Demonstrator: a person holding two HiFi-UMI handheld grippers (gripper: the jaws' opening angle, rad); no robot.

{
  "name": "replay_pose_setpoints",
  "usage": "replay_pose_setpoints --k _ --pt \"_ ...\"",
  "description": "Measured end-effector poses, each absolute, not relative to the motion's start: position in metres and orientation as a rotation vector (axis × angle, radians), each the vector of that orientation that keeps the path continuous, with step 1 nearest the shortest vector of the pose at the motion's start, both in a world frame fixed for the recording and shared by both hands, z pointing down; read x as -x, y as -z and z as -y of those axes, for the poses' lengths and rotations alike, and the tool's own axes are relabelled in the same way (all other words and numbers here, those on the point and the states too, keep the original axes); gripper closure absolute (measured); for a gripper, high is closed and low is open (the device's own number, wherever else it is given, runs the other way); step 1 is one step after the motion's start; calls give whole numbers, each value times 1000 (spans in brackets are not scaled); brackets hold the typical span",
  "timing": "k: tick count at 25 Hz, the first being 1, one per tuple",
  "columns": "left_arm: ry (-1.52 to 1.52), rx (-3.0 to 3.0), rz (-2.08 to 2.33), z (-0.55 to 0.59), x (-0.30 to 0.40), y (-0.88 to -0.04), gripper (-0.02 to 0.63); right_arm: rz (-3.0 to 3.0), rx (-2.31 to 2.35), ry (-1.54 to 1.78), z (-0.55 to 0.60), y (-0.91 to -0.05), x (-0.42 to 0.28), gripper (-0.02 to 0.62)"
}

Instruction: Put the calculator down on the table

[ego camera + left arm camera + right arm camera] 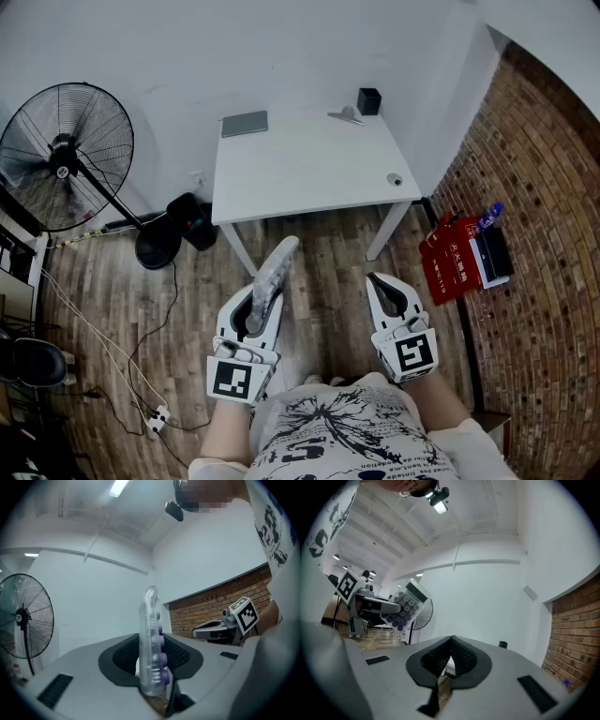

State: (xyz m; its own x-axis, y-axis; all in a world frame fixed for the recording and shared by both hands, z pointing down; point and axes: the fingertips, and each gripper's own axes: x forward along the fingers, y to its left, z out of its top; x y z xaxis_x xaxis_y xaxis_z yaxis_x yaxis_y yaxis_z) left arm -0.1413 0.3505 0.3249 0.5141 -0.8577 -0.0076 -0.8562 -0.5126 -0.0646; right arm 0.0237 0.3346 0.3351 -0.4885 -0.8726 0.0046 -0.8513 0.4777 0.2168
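The left gripper (260, 307) is clamped on the calculator (275, 270), which juts toward 1 o'clock above the floor (323, 272), short of the table (309, 173). At 3 o'clock, the right gripper (391, 289) has its jaws together, empty.

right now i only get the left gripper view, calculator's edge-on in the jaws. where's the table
Observer: The white table stands ahead of you. In the head view, the tip of the calculator shows just short of the table's near edge.
Operator: anything on it
Observer: A flat grey slab at the far left corner, a black box at the far right, and a small round thing by the right edge.
Operator: right gripper free?
Observer: Yes, the right gripper has its jaws together with nothing between them.
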Motion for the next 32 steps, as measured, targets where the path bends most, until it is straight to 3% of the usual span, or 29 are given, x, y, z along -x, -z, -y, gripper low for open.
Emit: replay_pose_setpoints --k 19,32 --pt "-19 2736 -1498 -310 155 -342 463 2516 -1539 160 -290 -365 -16 581" --pt "73 2641 -1689 -137 115 -355 462 2602 -1345 75 -86 -387 -47 581"
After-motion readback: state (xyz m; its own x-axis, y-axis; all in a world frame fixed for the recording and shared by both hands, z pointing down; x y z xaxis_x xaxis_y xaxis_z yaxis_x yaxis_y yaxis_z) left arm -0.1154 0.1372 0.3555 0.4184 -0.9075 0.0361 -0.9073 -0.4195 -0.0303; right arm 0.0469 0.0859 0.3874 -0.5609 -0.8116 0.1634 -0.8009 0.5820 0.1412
